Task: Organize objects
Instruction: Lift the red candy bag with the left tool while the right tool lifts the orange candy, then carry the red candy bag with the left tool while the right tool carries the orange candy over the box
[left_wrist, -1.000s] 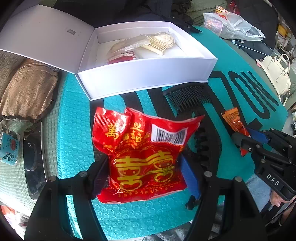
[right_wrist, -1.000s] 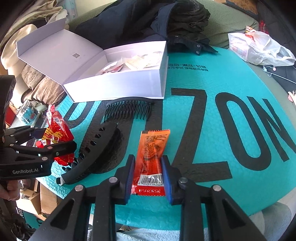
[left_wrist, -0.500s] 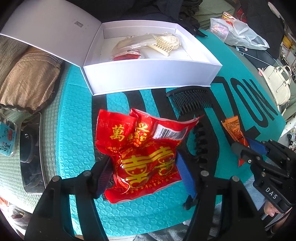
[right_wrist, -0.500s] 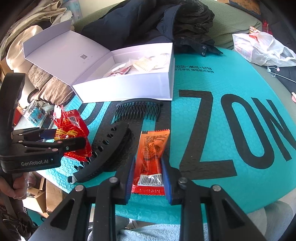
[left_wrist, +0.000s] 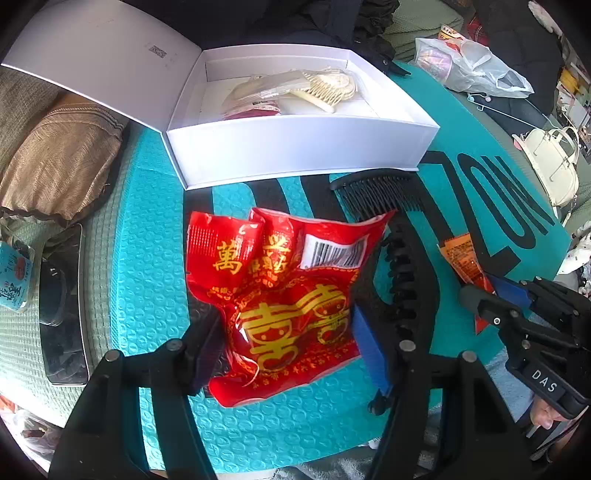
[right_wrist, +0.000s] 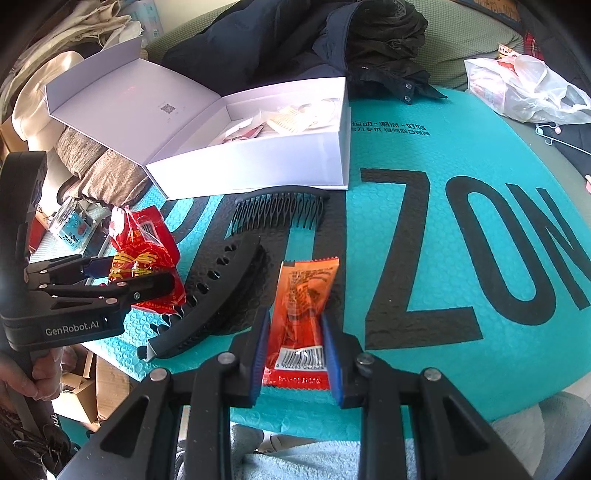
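Between the blue pads of the left gripper (left_wrist: 288, 347) sits a red packet (left_wrist: 284, 295) with gold characters and a barcode label. Its jaws have just been closing on the packet, which is crumpled and clamped at its lower part, lifted off the teal mat (left_wrist: 155, 258). Just to its right, a long black hair clip (left_wrist: 410, 280) lies on the mat. Beyond that clip, a black comb (left_wrist: 380, 192) rests near the front wall of an open white box (left_wrist: 295, 147). Inside the box lie a cream comb (left_wrist: 325, 88) and some wrapped items, and its lid is folded back to the left.

At the mat's near edge, the right gripper (right_wrist: 295, 354) is pinched on the lower end of an orange packet (right_wrist: 304, 295); both pads touch its sides just above the barcode. A white plastic bag (right_wrist: 524, 88) sits well apart at the far right, and a dark jacket (right_wrist: 332, 40) is heaped behind the box.
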